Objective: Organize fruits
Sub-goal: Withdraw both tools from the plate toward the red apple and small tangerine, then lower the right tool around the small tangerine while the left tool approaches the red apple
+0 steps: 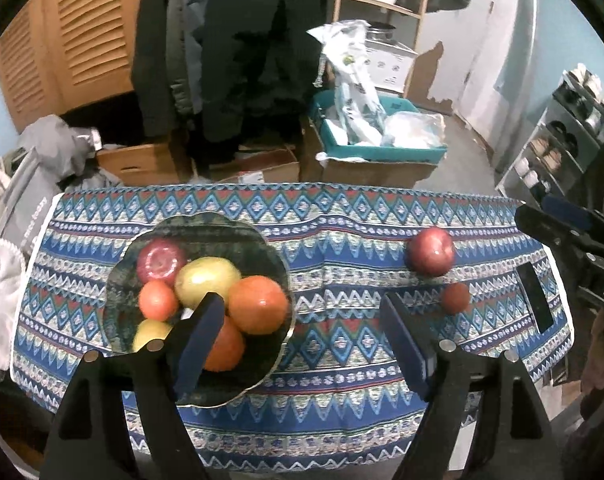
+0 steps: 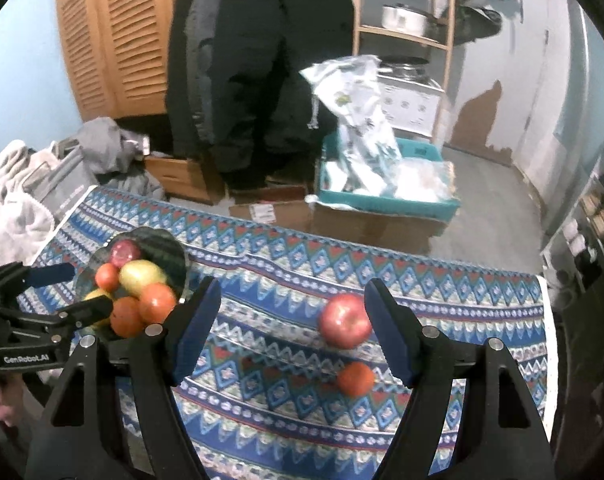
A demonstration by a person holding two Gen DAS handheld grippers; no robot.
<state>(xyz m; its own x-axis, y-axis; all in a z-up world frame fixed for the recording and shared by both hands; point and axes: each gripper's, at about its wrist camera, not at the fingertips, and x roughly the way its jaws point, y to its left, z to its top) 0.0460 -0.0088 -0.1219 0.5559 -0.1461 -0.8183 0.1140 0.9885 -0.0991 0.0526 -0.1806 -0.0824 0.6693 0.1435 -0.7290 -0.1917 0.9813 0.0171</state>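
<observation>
A dark glass bowl (image 1: 262, 248) on the patterned tablecloth holds several fruits: a red apple (image 1: 160, 260), a yellow-green apple (image 1: 206, 280), oranges (image 1: 258, 304) and a lemon. A red apple (image 1: 430, 252) and a small orange (image 1: 455, 298) lie loose on the cloth at the right. My left gripper (image 1: 302, 332) is open and empty, above the bowl's right side. My right gripper (image 2: 292, 328) is open and empty; the loose red apple (image 2: 344, 320) sits just inside its right finger, the small orange (image 2: 356, 378) nearer. The bowl (image 2: 170, 248) is at the left.
The table (image 1: 342, 208) ends at a far edge with cardboard boxes and a teal crate (image 1: 382, 152) behind it. A dark phone (image 1: 536, 304) lies at the cloth's right end. Clothes and a bag pile up at the left. A metal shelf stands at the right.
</observation>
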